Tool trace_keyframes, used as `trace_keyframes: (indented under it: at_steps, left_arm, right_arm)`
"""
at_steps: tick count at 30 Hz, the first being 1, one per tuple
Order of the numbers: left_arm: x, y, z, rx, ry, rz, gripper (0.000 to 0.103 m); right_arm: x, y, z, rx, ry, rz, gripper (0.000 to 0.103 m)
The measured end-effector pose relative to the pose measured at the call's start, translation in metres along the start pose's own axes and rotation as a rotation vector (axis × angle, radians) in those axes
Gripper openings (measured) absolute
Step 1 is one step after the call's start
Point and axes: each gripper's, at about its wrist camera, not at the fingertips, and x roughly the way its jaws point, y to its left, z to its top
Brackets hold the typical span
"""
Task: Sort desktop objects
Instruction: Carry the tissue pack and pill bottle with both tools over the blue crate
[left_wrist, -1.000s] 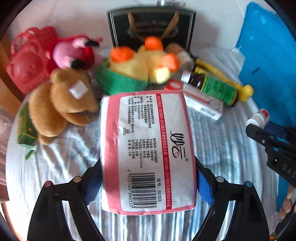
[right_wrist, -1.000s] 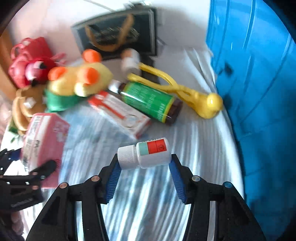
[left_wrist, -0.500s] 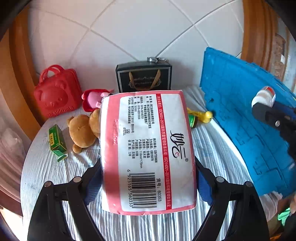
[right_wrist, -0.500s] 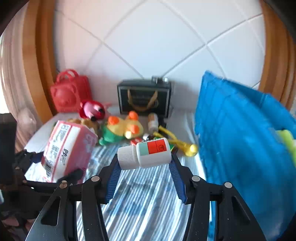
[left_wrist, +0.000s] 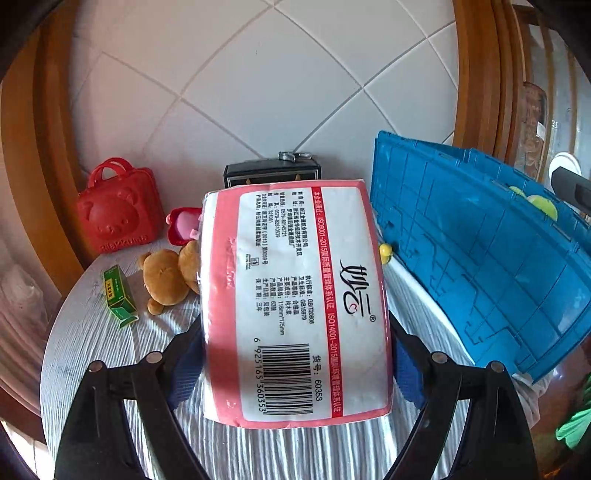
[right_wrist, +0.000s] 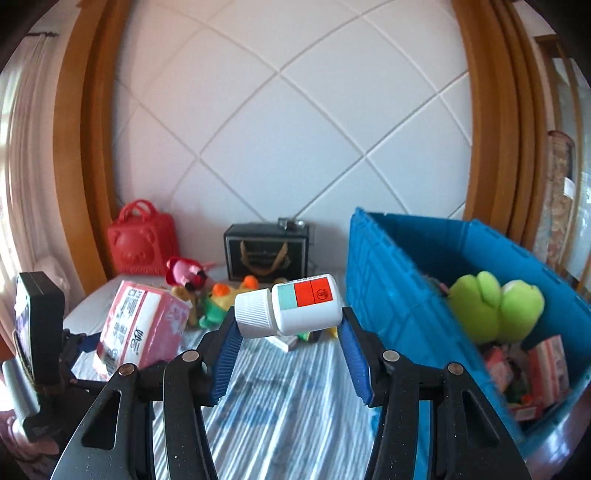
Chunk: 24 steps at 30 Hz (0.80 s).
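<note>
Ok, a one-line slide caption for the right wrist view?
Right gripper holds a white pill bottle sideways beside the blue crate; left gripper carries a pink tissue pack.

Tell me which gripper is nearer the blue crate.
Right. The right gripper, holding the white bottle, sits just beside the blue crate wall. The left gripper, holding the pink tissue pack, is farther off across the table.

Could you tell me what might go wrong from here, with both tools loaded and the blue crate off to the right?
1. The white bottle lies tilted between the right tool, gripped end to end by its cap and base; it could pivot and slip out before reaching the blue crate.
2. The pink tissue pack in the left tool fills that camera's view, so the crate's near wall may get clipped.
</note>
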Motion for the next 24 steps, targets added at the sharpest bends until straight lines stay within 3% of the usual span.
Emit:
trace_keyframes:
  at_steps: [5,11,15,19,24]
  left_arm:
    - [-0.015,-0.042,0.01,0.002,-0.042,-0.011,0.086]
    - [-0.033,-0.135,0.035,0.058,-0.111,-0.074,0.086]
    - [-0.046,-0.203,0.056,0.084,-0.15,-0.155,0.086]
    - [-0.055,-0.265,0.076,0.105,-0.193,-0.196,0.086]
    - [-0.039,-0.331,0.09,0.144,-0.15,-0.193,0.086]
  right_arm:
    - [-0.021,-0.05,0.005,0.027,-0.04,-0.025,0.052]
    - [-0.045,-0.144,0.005,0.072,-0.068,-0.101,0.052]
    - [-0.055,-0.209,-0.004,0.096,-0.059,-0.157,0.052]
    - [-0.057,-0.26,-0.014,0.114,-0.048,-0.169,0.052]
    - [-0.053,-0.303,-0.024,0.103,-0.031,-0.158,0.052]
